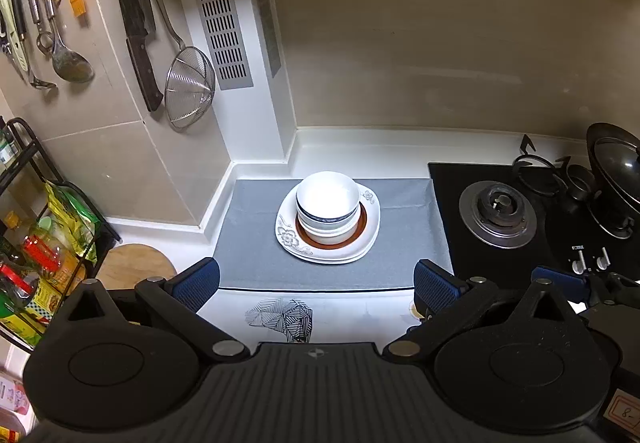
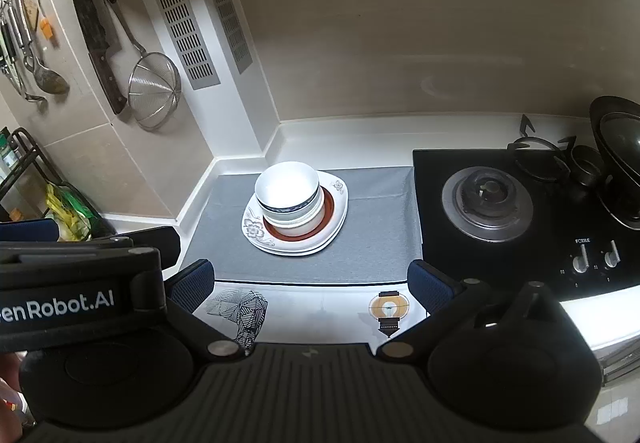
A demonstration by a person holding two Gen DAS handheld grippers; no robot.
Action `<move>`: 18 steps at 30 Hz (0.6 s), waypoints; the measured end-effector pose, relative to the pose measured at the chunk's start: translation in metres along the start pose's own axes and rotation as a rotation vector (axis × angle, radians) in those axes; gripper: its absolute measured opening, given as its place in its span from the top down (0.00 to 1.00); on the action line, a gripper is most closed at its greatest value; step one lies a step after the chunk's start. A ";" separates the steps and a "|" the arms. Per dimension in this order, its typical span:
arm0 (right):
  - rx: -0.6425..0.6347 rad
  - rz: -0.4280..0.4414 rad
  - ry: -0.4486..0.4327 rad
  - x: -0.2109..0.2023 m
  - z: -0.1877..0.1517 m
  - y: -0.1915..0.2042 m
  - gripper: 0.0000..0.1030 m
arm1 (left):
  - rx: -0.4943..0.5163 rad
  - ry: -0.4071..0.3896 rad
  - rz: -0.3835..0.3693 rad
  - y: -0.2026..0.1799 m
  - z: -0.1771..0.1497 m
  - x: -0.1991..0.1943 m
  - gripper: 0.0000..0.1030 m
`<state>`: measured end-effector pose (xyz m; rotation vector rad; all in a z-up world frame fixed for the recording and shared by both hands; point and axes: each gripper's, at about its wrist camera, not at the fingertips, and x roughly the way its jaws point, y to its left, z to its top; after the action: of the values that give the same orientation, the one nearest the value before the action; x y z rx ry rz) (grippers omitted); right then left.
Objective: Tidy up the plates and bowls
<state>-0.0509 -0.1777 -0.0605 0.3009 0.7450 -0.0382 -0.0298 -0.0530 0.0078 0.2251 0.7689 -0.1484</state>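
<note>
At frame centre, three glossy round bowls (image 1: 327, 199) nest on a brown-rimmed round plate (image 1: 362, 224), atop two squarish white floral plates (image 1: 370, 233). The stack rests on a grey woven mat (image 1: 256, 243) on the white bench (image 1: 360, 147). Both the left tool (image 1: 316, 281) and right tool (image 2: 310, 281) gape wide, empty, at lower frame.

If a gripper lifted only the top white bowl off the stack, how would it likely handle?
The top white bowl looks like glazed ceramic, so it is probably rigid, fragile and slick against the pads. It sits nested in the bowls below, so it may lift free easily, though a sideways push could shift the whole stack on the plates.
</note>
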 end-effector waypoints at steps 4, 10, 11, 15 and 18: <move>0.004 0.003 -0.006 -0.001 0.001 0.002 0.00 | 0.003 -0.006 0.004 0.000 0.001 -0.002 0.00; 0.012 0.000 -0.007 -0.001 0.000 0.003 0.00 | 0.006 -0.004 0.001 0.000 0.001 -0.002 0.00; 0.013 -0.001 -0.006 -0.002 0.000 0.003 0.00 | 0.007 -0.001 0.000 0.001 0.001 -0.002 0.00; 0.013 0.001 0.000 -0.002 -0.002 0.003 0.00 | 0.006 0.004 0.001 0.002 0.000 -0.003 0.00; 0.012 0.004 0.001 -0.004 -0.004 0.004 0.00 | 0.006 0.004 0.007 0.003 -0.002 -0.005 0.00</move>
<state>-0.0560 -0.1730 -0.0596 0.3140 0.7450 -0.0386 -0.0341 -0.0495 0.0099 0.2338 0.7719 -0.1437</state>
